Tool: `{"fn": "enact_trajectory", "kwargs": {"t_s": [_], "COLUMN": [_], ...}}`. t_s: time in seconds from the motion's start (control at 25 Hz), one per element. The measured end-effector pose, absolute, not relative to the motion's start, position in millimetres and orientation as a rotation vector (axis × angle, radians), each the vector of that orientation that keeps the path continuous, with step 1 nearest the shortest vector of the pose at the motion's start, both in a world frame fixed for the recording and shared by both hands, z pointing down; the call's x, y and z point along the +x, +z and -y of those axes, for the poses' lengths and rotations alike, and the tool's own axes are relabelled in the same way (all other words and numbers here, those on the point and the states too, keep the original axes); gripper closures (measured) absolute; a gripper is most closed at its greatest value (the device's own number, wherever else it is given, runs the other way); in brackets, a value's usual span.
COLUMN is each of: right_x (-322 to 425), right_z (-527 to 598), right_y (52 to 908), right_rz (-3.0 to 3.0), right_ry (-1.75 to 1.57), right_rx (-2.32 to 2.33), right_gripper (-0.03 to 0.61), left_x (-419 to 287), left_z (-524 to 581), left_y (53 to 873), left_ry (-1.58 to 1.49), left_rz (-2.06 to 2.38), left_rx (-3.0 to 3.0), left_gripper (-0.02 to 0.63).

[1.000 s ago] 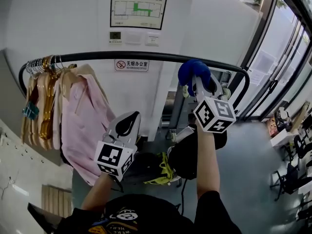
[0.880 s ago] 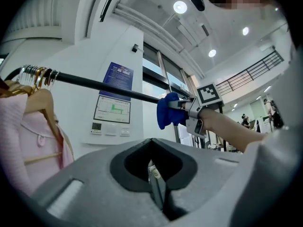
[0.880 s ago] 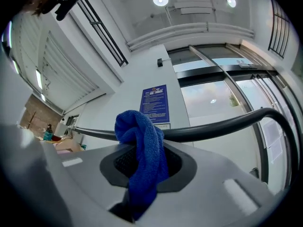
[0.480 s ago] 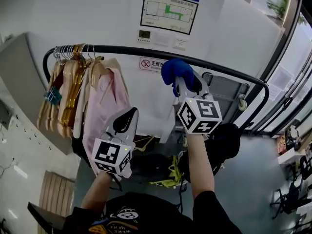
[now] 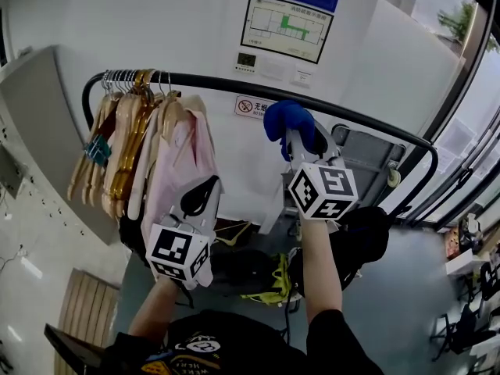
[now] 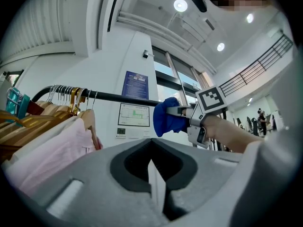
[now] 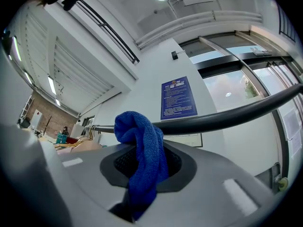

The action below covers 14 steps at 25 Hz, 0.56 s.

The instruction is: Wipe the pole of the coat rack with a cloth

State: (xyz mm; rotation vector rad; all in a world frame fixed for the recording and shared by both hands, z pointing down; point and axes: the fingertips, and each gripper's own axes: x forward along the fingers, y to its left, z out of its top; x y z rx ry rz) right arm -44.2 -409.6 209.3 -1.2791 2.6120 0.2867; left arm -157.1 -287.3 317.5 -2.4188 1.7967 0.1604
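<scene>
Cloth (image 5: 286, 122), blue, is pinched in my right gripper (image 5: 303, 141) and rests against the pole (image 5: 211, 84) near its middle. I should press evenly and slide along toward the hangers (image 5: 125, 131). My left gripper (image 5: 201, 200) hangs below, jaws together, empty.

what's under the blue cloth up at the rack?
The black pole runs under the blue cloth, which the right tool grips. The stretch beneath the cloth is covered and cannot be seen.

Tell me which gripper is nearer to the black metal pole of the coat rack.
Right. The right gripper holds its blue cloth at the black metal pole; the left gripper hangs well below it.
</scene>
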Motion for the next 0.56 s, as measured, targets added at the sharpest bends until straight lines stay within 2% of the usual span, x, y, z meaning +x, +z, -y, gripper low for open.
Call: {"fn": "enact_trajectory", "kwargs": {"t_s": [0.56], "right_x": [-4.4], "right_z": [351.8], "right_y": [364.8], "right_rz": [-2.730], "right_ry": [0.067], "right_rx": [-1.379], "right_gripper": [0.503], "left_x": [-123.6], "left_z": [299.1], "left_y": [362.1], "left_ry": [0.122], "left_rz": [-1.762], "left_rx": [-2.552], "left_gripper": [0.612]}}
